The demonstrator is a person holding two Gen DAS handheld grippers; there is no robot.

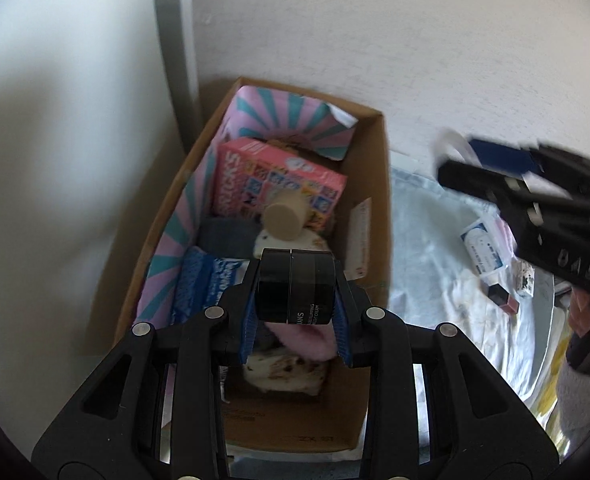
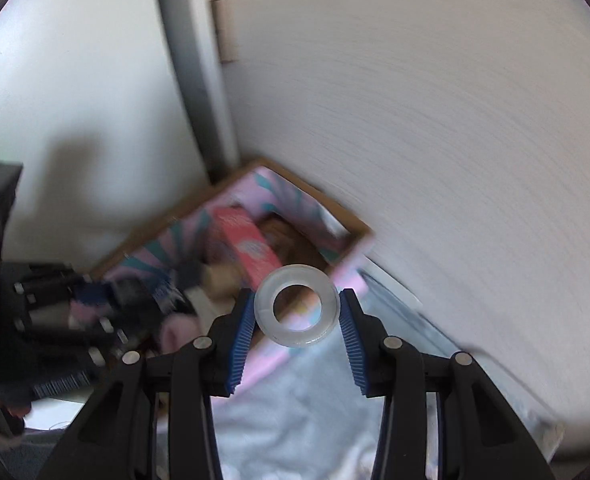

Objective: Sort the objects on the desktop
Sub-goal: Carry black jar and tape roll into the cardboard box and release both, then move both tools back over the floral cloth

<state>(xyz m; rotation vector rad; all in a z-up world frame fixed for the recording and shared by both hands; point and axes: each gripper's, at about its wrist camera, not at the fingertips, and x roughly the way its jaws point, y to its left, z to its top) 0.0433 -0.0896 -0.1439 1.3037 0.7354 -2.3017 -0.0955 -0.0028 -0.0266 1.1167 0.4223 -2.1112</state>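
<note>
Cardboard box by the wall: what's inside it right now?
The cardboard box holds a pink printed carton, blue packet, beige cylinder and pink fluffy item. The black jar hides things beneath.

Open brown cardboard box (image 1: 375,184) against the white wall (image 1: 415,32), pink printed carton (image 1: 279,180) inside it at the far end, crumpled white cloth (image 1: 435,272) to its right, small white packet (image 1: 483,248) on that cloth.

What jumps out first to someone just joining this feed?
The left tongs grip a black jar over a cardboard box crammed with a pink carton and other clutter by the wall. The right tongs hold a clear ring near the same box.
</note>
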